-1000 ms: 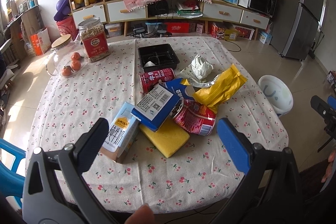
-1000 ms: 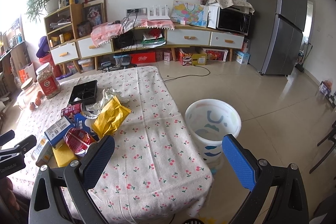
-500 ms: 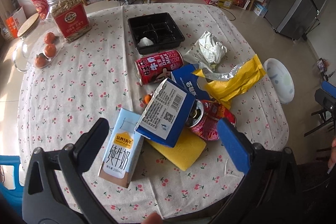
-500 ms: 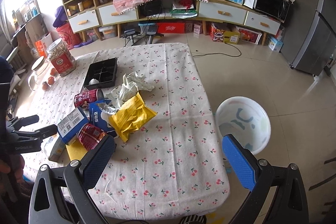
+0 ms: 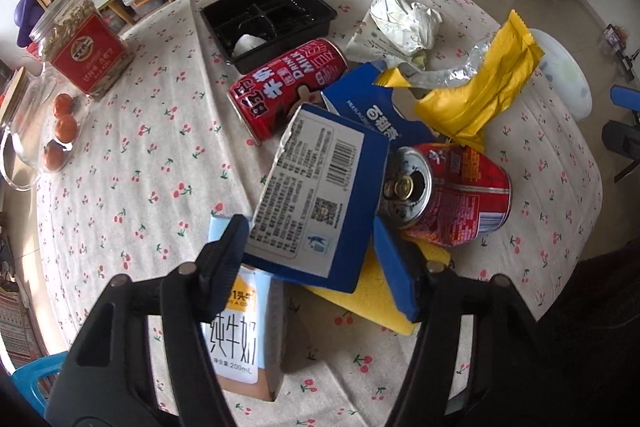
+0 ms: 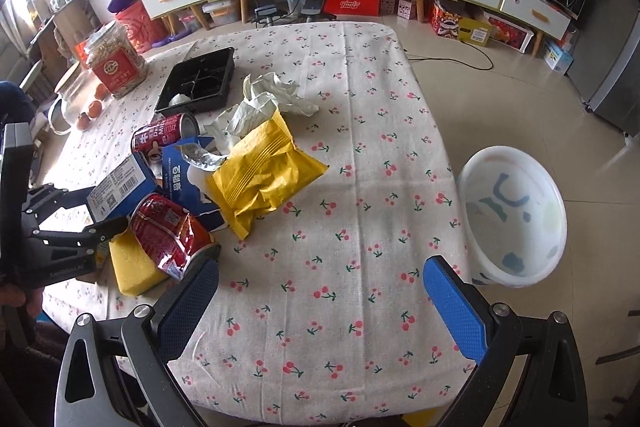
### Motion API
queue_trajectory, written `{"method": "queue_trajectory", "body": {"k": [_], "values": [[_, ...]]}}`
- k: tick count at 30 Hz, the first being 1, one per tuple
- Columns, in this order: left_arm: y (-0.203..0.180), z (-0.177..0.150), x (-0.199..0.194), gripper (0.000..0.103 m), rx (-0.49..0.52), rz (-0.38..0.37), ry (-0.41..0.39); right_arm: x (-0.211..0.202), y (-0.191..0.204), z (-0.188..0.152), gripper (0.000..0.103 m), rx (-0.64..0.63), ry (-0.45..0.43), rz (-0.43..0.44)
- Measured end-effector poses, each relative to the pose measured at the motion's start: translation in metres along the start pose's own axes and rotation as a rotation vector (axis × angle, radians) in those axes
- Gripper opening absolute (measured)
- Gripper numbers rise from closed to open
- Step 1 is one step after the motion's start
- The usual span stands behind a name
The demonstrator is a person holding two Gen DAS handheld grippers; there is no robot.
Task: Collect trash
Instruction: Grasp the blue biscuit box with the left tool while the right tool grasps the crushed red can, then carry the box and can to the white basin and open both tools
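Left hand-held gripper at frame centre straddling blue box, fingers apart, contact unclear; right hand-held gripper agape low over counter.

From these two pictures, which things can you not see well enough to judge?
- Sponge, left wrist view: mostly covered by the blue box and crushed can.
- Milk carton, left wrist view: its top is hidden by the box and the left gripper.
- Whether the left gripper touches the box: cannot tell.
- Bucket, right wrist view: its base is hidden behind the table edge.
- Tray: the white item in it is too small to identify.
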State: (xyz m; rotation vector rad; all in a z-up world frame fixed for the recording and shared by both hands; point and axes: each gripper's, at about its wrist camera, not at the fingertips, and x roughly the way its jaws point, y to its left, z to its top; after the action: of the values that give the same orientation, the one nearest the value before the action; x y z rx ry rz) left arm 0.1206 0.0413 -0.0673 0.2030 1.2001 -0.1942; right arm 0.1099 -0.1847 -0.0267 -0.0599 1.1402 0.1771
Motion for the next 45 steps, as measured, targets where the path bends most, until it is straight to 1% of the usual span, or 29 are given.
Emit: {"method": "queue_trajectory", "body": {"k": [2,3,5,9,12,14,16,19,23,28,30,31,33,39,42,45], "values": [[0.003,-0.002,-0.007,0.059,-0.022,-0.007,-0.024,0.004,0.006,0.001,0.103,0.016,0.018,0.024],[0.005,-0.002,-0.012,0.058,-0.030,-0.013,-0.042,0.007,0.010,0.002,0.103,0.027,0.026,0.039],[0.010,-0.005,-0.024,0.058,-0.064,-0.020,-0.084,0.011,0.018,0.005,0.103,0.051,0.035,0.070],[0.026,-0.014,-0.046,0.058,-0.164,-0.031,-0.155,0.024,0.042,0.014,0.103,0.100,0.044,0.118],[0.036,-0.021,-0.060,0.058,-0.218,-0.013,-0.206,0.039,0.061,0.018,0.103,0.133,0.072,0.164],[0.043,-0.024,-0.064,0.058,-0.237,0.000,-0.229,0.047,0.074,0.019,0.103,0.145,0.086,0.174],[0.050,-0.028,-0.065,0.058,-0.250,0.014,-0.236,0.053,0.084,0.021,0.103,0.151,0.096,0.184],[0.058,-0.033,-0.064,0.058,-0.269,0.027,-0.225,0.063,0.097,0.023,0.103,0.155,0.111,0.191],[0.066,-0.039,-0.061,0.058,-0.282,0.038,-0.210,0.076,0.106,0.025,0.103,0.163,0.129,0.171],[0.068,-0.044,-0.060,0.058,-0.277,0.045,-0.203,0.089,0.108,0.024,0.103,0.183,0.164,0.145],[0.068,-0.045,-0.060,0.058,-0.277,0.045,-0.204,0.092,0.106,0.022,0.101,0.195,0.175,0.151],[0.067,-0.045,-0.060,0.058,-0.276,0.045,-0.206,0.091,0.105,0.022,0.095,0.202,0.177,0.168],[0.066,-0.045,-0.062,0.058,-0.274,0.044,-0.212,0.089,0.105,0.021,0.095,0.199,0.178,0.176],[0.060,-0.039,-0.070,0.058,-0.271,0.028,-0.241,0.065,0.095,0.019,0.094,0.160,0.123,0.172],[0.056,-0.034,-0.074,0.058,-0.270,0.020,-0.261,0.050,0.080,0.020,0.094,0.167,0.083,0.173],[0.048,-0.027,-0.077,0.057,-0.257,0.005,-0.274,0.035,0.057,0.022,0.094,0.197,0.035,0.168]]}}
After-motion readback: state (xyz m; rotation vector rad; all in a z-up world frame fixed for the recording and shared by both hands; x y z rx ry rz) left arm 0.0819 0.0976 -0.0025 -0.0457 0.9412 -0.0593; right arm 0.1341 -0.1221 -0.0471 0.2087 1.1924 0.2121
